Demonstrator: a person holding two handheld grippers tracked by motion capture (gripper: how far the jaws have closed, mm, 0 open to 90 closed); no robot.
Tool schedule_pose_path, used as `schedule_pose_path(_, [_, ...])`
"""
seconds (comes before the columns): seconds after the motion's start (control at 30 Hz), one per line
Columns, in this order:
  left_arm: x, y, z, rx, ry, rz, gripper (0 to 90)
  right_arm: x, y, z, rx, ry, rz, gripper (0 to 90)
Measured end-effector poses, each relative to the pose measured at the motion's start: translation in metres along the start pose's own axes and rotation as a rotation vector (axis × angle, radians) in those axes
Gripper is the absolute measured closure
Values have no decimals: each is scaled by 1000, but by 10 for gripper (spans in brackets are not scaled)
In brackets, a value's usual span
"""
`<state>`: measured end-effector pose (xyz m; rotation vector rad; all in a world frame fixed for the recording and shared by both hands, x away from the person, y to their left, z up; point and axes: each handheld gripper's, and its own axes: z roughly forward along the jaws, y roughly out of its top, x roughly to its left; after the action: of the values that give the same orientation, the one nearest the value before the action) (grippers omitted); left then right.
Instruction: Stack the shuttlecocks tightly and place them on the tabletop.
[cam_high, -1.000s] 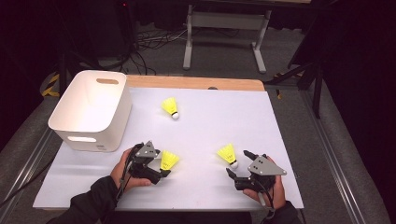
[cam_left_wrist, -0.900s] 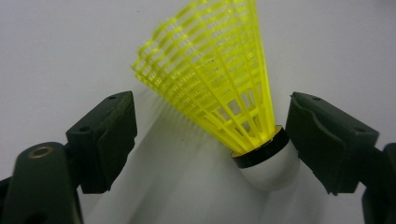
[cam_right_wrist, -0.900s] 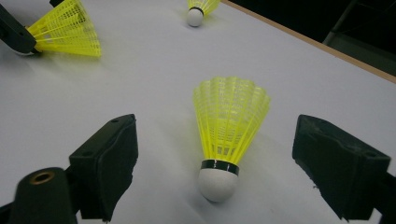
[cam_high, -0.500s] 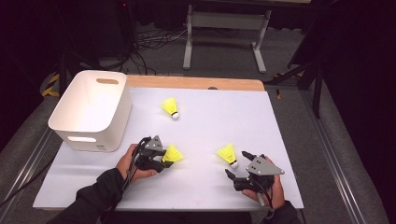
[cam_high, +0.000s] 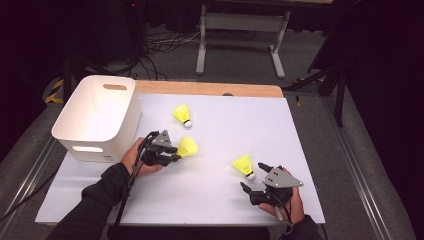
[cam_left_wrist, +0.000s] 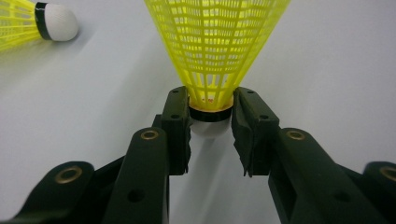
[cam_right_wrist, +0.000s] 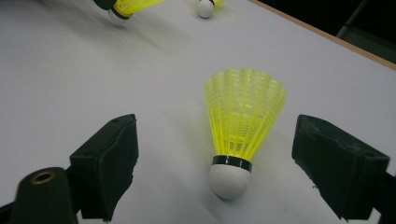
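Note:
Three yellow shuttlecocks with white corks are on or over the white table. My left gripper is shut on one shuttlecock at its black-banded cork; its jaws have just been closing on it, and it hangs a little above the table. A second shuttlecock lies farther back. The third shuttlecock lies on its side between the wide-apart jaws of my open right gripper, touching neither pad.
A white plastic bin with handle slots stands at the table's left, just beside my left hand. A wooden strip edges the table's far side. Beyond it on the dark floor stand a metal frame and cables.
My left gripper closed on the shuttlecock near the table's front and carried it up and away from the person, toward the bin's corner. The right gripper stayed put.

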<state>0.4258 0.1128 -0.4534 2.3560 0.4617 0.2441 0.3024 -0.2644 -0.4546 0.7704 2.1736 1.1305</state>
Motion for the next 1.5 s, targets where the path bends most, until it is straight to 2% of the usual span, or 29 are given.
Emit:
schedule_pose_path(0.23, [1, 6, 7, 44, 1, 36, 679, 1, 0, 1, 4, 12, -7, 161])
schedule_pose_path(0.27, [1, 6, 6, 53, 12, 54, 681, 1, 0, 1, 5, 12, -8, 161])
schedule_pose_path(0.37, [2, 5, 2, 67, 32, 55, 683, 2, 0, 1, 6, 16, -8, 161])
schedule_pose_path(0.43, [3, 3, -1, 104, 56, 65, 683, 1, -1, 1, 7, 20, -7, 161])
schedule_pose_path(0.53, [5, -1, -7, 129, 77, 61, 687, 2, 0, 2, 11, 23, -9, 161])
schedule_pose_path(0.6, [7, -5, -12, 131, 74, 49, 688, 3, 0, 2, 14, 23, -12, 162])
schedule_pose_path(0.73, [9, -10, -19, 165, 111, 49, 688, 4, 0, 4, 20, 29, -12, 162])
schedule_pose_path(0.87, [12, -12, -18, 175, 127, 39, 689, 4, 0, 6, 30, 34, -15, 162])
schedule_pose_path(0.93, [12, -11, -17, 183, 158, 55, 688, 5, -1, 7, 34, 42, -16, 163])
schedule_pose_path(1.0, [11, -11, -15, 175, 154, 45, 688, 5, -1, 7, 38, 42, -26, 163])
schedule_pose_path(1.07, [11, -10, -11, 187, 135, 61, 702, 5, -1, 7, 37, 44, -23, 163])
schedule_pose_path(1.23, [9, -6, -3, 161, 130, 72, 683, 5, -1, 7, 42, 46, -26, 163])
schedule_pose_path(1.33, [9, -5, -1, 164, 135, 77, 665, 6, -1, 7, 44, 51, -30, 163])
schedule_pose_path(1.5, [10, -6, -2, 140, 114, 65, 643, 6, -2, 7, 46, 56, -36, 163])
